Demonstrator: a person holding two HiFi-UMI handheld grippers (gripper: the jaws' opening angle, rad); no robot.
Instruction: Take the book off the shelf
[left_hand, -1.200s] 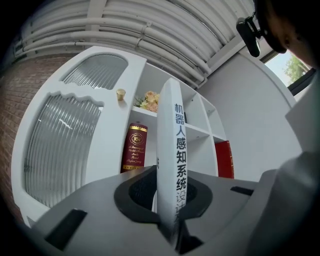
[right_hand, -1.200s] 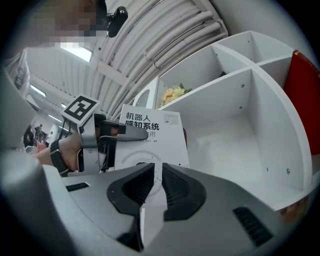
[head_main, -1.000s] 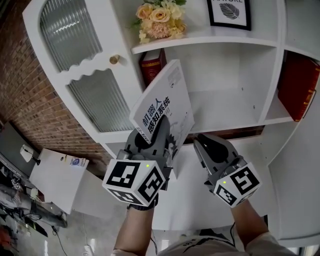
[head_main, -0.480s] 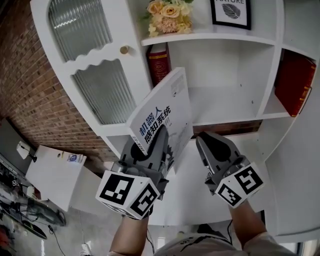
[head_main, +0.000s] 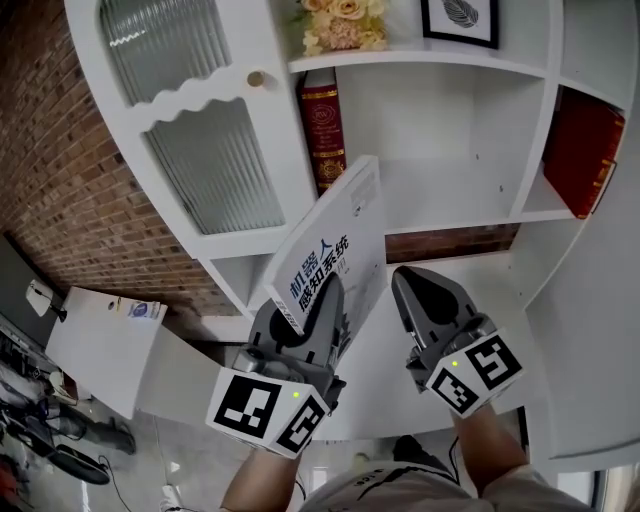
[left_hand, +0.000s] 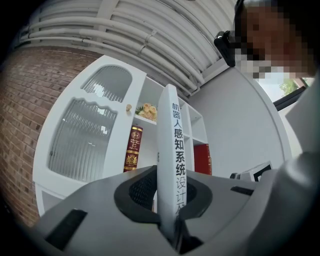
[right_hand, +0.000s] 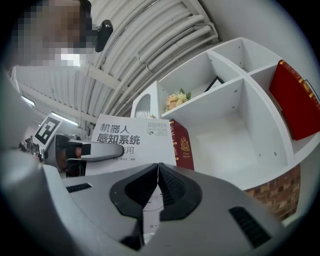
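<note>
**Change of state.** Over the last second the left gripper (head_main: 302, 305) and the white paperback book with blue and black lettering (head_main: 335, 240) have come down and away from the shelf opening in the head view. The book's upper corner, which stood in front of the compartment's top board, now lies lower across the opening. The grip is unchanged. By this judgement the book is free of the shelf and the removal is all but complete. What remains is to carry it clear.

**Left gripper.** In the left gripper view the jaws (left_hand: 170, 220) stand only a narrow way apart, pressed on either face of the book (left_hand: 172, 150) at its lower end. The spine stands upright between them. The book is carried in the air, tilted, touching no board.

**Right gripper.** The right gripper (head_main: 420, 290) hangs just beside the book, apart from it. Its own view shows the jaws (right_hand: 157, 170) brought together with nothing between them.

**Behind.** The white shelf unit (head_main: 450, 205) has its middle compartment nearly bare. A dark red hardback book with gold print (head_main: 322, 130) stands upright at its left wall. A second red book (head_main: 580, 150) leans in the right compartment. Pale artificial flowers (head_main: 345, 25) and a black-framed picture (head_main: 460, 20) stand on the top board.
</note>
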